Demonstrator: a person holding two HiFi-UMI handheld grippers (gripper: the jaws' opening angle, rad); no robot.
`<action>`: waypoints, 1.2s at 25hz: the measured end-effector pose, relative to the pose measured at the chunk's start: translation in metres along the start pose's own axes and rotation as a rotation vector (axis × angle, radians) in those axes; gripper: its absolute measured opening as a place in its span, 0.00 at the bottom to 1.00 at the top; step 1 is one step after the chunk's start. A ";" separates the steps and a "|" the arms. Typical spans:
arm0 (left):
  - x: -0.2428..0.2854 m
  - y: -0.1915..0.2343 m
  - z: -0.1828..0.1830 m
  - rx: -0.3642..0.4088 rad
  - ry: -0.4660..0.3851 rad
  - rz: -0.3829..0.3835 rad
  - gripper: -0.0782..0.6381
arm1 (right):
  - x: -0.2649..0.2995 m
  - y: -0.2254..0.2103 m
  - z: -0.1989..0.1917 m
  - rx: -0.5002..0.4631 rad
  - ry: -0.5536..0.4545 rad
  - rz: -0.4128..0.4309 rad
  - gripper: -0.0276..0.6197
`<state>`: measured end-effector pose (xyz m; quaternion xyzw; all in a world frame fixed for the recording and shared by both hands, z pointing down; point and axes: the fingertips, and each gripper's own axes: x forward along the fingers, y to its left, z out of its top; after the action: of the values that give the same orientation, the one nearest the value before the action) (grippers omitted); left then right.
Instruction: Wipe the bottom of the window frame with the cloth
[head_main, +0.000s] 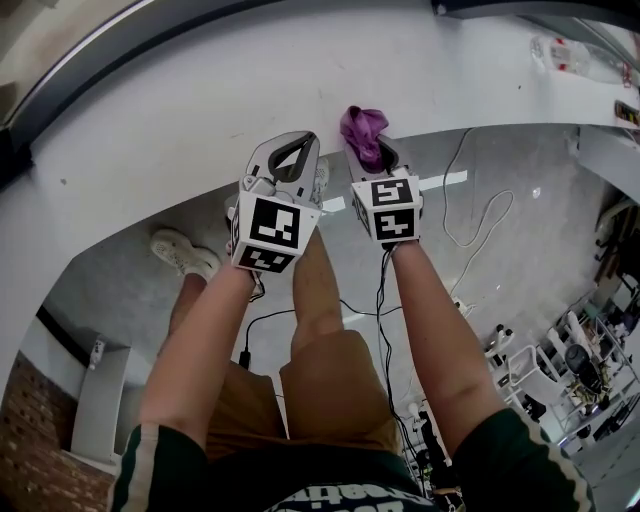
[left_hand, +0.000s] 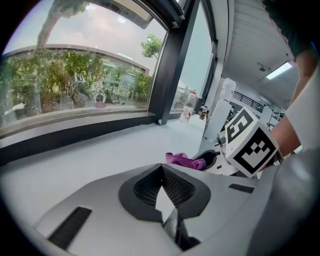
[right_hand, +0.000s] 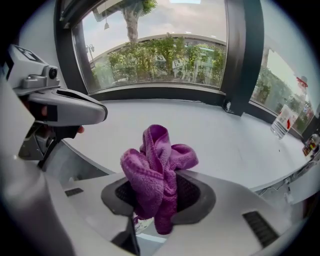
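Note:
A crumpled purple cloth (right_hand: 156, 159) sticks up from my right gripper (right_hand: 159, 186), which is shut on it. In the head view this gripper (head_main: 376, 152) holds the cloth (head_main: 362, 126) over the front edge of the white sill (head_main: 190, 110). My left gripper (head_main: 296, 142) hovers just to its left, shut and with nothing in it (left_hand: 161, 169). The left gripper view shows the cloth (left_hand: 183, 160) to its right. The dark bottom rail of the window frame (right_hand: 155, 93) runs along the back of the sill (right_hand: 210, 127), well beyond both grippers.
A dark upright mullion (right_hand: 243, 55) splits the window at the right. Small bottles (right_hand: 283, 120) stand on the sill at the far right. Below the sill lie grey floor, a white cable (head_main: 482, 222) and the person's legs and shoe (head_main: 182, 250).

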<state>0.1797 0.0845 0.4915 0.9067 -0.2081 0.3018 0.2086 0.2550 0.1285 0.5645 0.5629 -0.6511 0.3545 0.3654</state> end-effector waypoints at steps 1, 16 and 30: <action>-0.003 0.003 -0.002 -0.004 0.001 0.005 0.11 | 0.001 0.006 0.002 -0.009 0.000 0.004 0.29; -0.071 0.049 -0.035 -0.055 -0.013 0.081 0.11 | 0.016 0.105 0.022 -0.129 0.017 0.082 0.29; -0.131 0.109 -0.075 -0.131 -0.022 0.187 0.11 | 0.031 0.189 0.035 -0.213 0.060 0.150 0.29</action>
<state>-0.0048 0.0651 0.4906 0.8710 -0.3134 0.2960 0.2359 0.0620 0.1048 0.5652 0.4597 -0.7140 0.3267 0.4148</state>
